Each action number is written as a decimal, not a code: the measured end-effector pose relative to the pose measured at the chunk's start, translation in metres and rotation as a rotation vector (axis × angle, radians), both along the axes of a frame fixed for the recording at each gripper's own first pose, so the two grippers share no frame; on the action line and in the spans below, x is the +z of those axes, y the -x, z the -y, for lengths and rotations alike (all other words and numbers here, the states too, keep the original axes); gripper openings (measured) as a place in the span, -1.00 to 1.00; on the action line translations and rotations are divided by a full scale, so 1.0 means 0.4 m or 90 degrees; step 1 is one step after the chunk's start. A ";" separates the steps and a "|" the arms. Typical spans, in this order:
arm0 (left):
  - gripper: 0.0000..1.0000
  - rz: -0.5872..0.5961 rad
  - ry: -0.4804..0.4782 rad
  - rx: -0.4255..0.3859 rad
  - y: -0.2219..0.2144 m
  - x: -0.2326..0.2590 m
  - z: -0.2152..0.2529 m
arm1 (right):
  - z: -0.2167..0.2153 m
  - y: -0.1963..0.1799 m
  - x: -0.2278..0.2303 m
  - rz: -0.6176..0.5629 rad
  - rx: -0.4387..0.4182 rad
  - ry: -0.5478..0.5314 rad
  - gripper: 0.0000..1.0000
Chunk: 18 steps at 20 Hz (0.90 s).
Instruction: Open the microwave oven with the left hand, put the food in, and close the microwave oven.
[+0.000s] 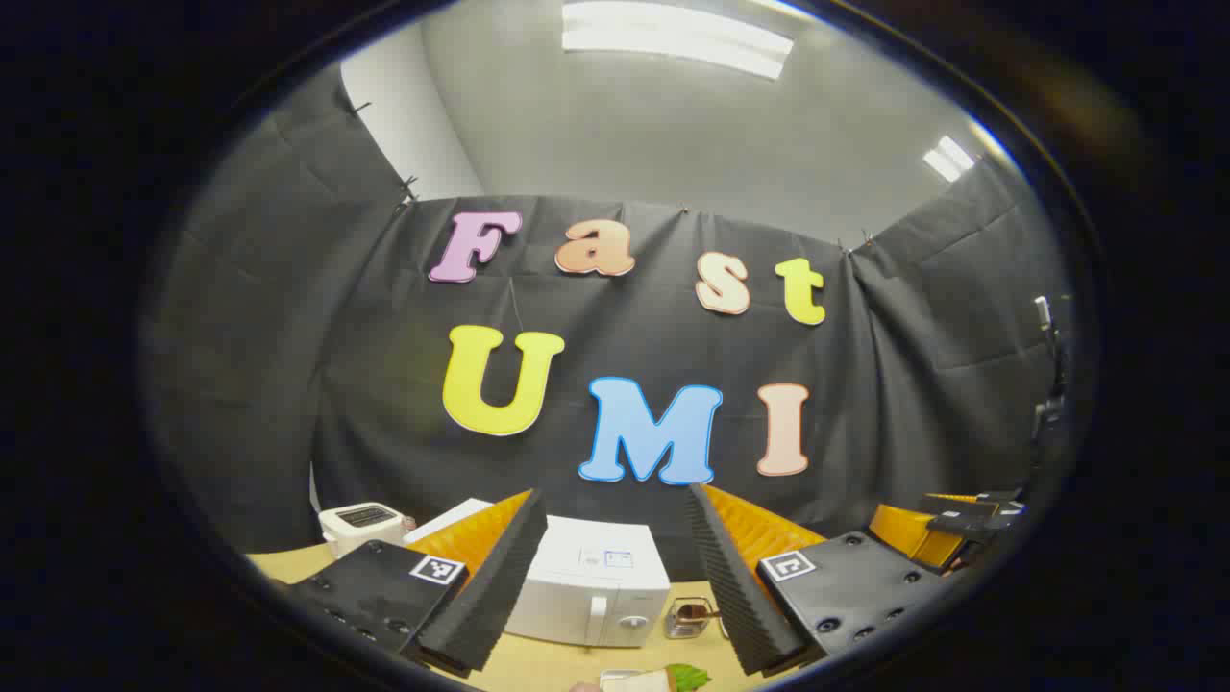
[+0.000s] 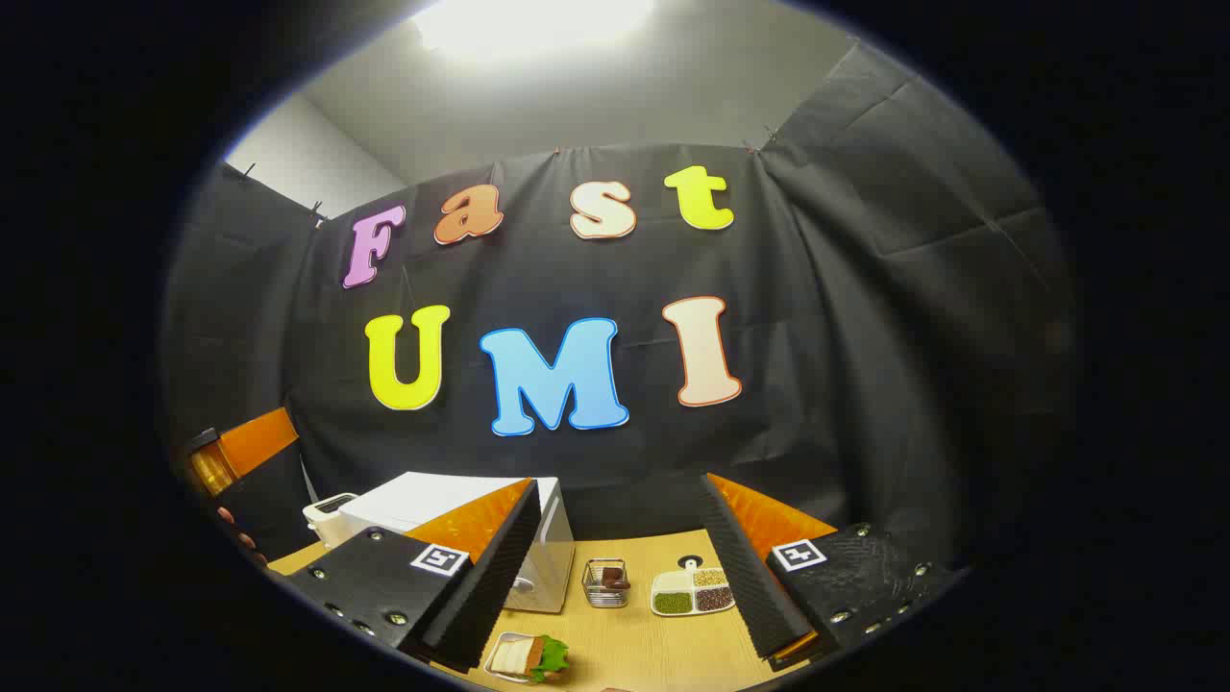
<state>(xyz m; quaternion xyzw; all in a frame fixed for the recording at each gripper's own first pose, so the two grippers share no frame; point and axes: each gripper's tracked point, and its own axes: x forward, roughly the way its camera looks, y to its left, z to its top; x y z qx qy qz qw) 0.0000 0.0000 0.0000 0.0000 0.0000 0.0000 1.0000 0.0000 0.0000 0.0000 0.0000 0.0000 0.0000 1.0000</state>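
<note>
Microwave oven (image 1: 588, 591): white, door closed, on the bench (image 1: 548, 663) facing both grippers.
Food: sandwich with lettuce on a small tray (image 2: 527, 657), just in front of the microwave oven, within easy reach.
Left gripper (image 1: 615, 577): fingers spread, empty, lined up with the microwave oven, presumably for the handle.
Right gripper (image 2: 615, 577): fingers spread, empty, right of the microwave oven, above the tray.

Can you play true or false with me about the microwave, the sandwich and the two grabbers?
1. The microwave has its door shut. True.
2. The left gripper is squeezing the sandwich. False: it is open and holds nothing.
3. The sandwich lies on the table in front of the microwave. True.
4. The right gripper is shut. False: its fingers stand wide apart.
5. A white toaster stands beside the microwave. True.
</note>
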 end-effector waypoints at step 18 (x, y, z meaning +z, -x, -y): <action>0.92 -0.038 -0.035 0.001 -0.030 -0.078 0.058 | 0.015 -0.008 -0.010 0.012 0.034 0.037 0.97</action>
